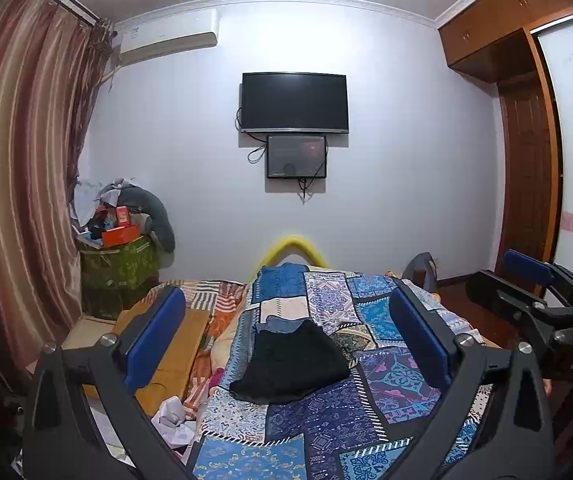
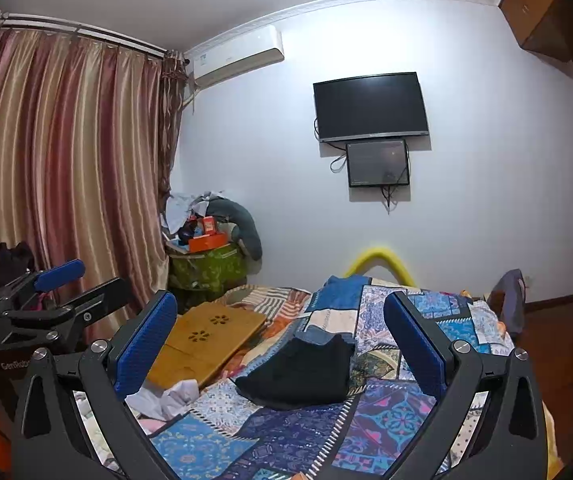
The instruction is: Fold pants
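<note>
Pants (image 1: 292, 364) lie bundled on the bed (image 1: 326, 440), well ahead; your left hand-held gripper (image 1: 286, 344) and right hand-held gripper (image 2: 280, 350) hang spread and empty, framing the approach.

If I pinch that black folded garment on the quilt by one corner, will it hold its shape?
Probably not. The black pants look like soft cloth, edges draping over the patchwork quilt, so a corner pinch would likely unfold them. They seem light. They lie partly over blue jeans, which might drag along.
</note>
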